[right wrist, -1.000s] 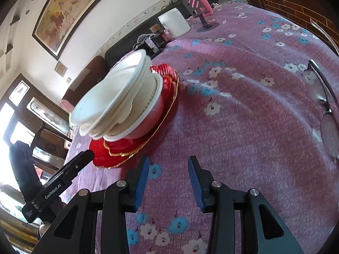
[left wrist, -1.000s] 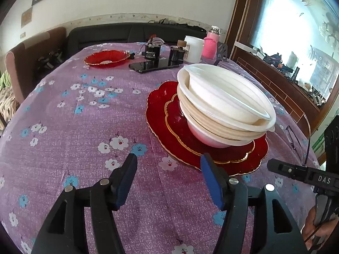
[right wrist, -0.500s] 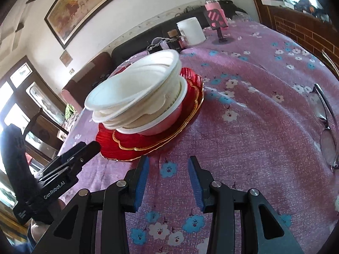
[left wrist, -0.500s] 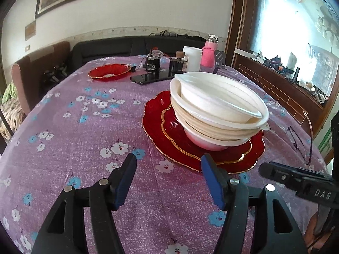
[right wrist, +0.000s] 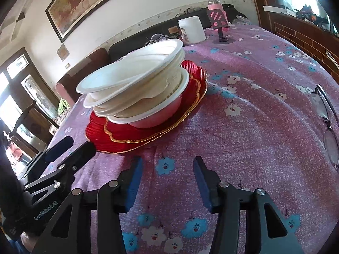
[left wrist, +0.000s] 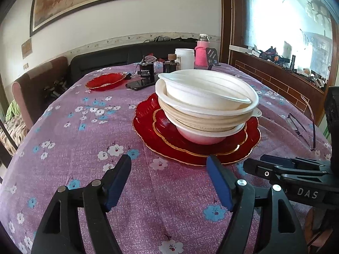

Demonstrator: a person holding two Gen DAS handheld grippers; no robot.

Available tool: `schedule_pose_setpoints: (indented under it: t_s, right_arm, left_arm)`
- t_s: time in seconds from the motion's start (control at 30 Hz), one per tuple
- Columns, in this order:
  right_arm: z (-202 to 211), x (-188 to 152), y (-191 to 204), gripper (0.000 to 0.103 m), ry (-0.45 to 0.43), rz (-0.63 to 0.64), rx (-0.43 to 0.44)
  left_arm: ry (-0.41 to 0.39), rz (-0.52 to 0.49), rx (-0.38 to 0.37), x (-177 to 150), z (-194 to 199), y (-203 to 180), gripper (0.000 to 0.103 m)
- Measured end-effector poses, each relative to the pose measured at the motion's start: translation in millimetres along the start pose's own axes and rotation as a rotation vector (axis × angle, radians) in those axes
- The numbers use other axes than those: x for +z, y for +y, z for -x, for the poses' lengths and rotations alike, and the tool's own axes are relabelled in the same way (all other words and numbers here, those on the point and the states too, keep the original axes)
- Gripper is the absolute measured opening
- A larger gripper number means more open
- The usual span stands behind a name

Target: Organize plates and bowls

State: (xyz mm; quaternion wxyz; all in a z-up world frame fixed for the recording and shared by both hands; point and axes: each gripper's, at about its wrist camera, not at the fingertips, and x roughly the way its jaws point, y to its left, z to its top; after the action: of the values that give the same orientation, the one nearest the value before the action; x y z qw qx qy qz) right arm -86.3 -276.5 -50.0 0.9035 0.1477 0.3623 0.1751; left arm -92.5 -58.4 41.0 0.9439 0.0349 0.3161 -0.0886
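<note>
A stack of white bowls sits on two nested red plates with gold rims on the purple flowered tablecloth; it also shows in the right wrist view, where the plates lie under it. A separate red dish sits far back left. My left gripper is open and empty, just short of the plates' near rim. My right gripper is open and empty, just right of the plates' edge. Each gripper shows in the other's view: the right one and the left one.
A black phone, small dark jars, a white canister and a pink bottle stand at the table's far side. Eyeglasses lie near the right edge. A sofa and armchair lie beyond.
Both grippers have pulled back and levelled out, so the stack looks upright and the wall picture shows. The right jaws have opened wider. The stack has not moved.
</note>
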Motion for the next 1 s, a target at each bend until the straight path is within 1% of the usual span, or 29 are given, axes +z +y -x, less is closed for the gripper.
schedule_pose_setpoints:
  t_s: [0.07,0.2,0.3,0.5,0.77,0.9,1.0]
  right_arm:
    - [0,1,-3,0.054,-0.001,-0.02,0.012]
    - [2,11,-14,0.054,-0.016,-0.074,0.012]
    - [4,17,-22,0.054,-0.021,-0.126,0.033]
    - [-2,28,-18,0.054,-0.016,-0.111,0.009]
    - [-15,37,-16,0.054,-0.004,-0.092,-0.01]
    - [-25,42,-11,0.054,0.016,-0.08,-0.011]
    - [-26,41,-13,0.054,0.02,-0.09,-0.004]
  left_arm:
    - [0.008,0.002,-0.008,1,-1,1,0.077]
    - [0.03,0.051,-0.038,7,-8,13,0.078]
    - [0.045,0.07,-0.054,12,-15,20,0.077]
    - [0.062,0.071,-0.06,21,-27,23,0.077]
    - [0.088,0.111,-0.114,29,-42,33,0.077]
    - [0.085,0.124,-0.126,34,-46,39,0.077]
    - [0.074,0.132,-0.142,37,-46,44,0.077]
